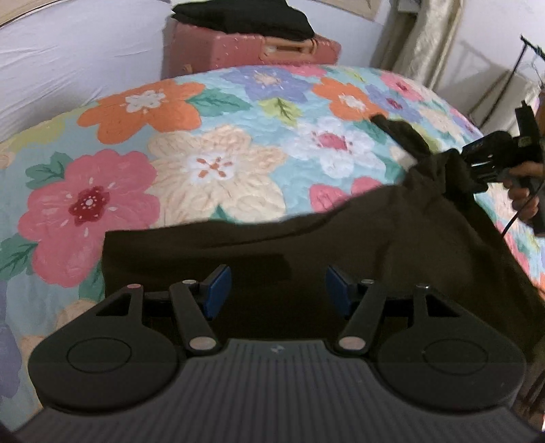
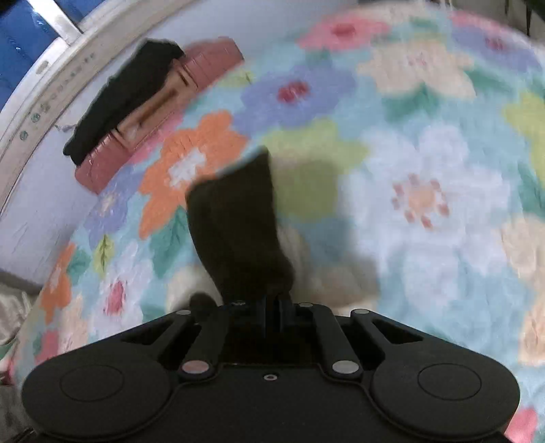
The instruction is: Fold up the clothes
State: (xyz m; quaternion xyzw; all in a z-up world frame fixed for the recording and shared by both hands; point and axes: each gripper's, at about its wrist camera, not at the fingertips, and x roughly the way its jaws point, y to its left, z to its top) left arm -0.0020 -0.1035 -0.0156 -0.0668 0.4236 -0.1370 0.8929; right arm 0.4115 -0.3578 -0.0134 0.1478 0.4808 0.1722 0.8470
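Note:
A dark garment (image 1: 374, 238) lies across the near part of a flowered bedspread (image 1: 211, 163). My left gripper (image 1: 278, 289) hovers over its near edge, open, blue pads (image 1: 218, 289) wide apart with dark cloth below them. At the far right of the left wrist view my right gripper (image 1: 468, 163), held by a hand (image 1: 523, 191), pinches a bunched corner of the garment and lifts it. In the blurred right wrist view my right gripper (image 2: 272, 300) is shut on a strip of the dark garment (image 2: 238, 225) that sticks up ahead of the fingers.
A pink suitcase (image 1: 238, 51) with folded black clothes (image 1: 245, 17) on top stands beyond the bed against a pale wall. A curtain (image 1: 415, 41) and a dark rack (image 1: 511, 78) stand at the right. The bedspread (image 2: 425, 170) stretches ahead of my right gripper.

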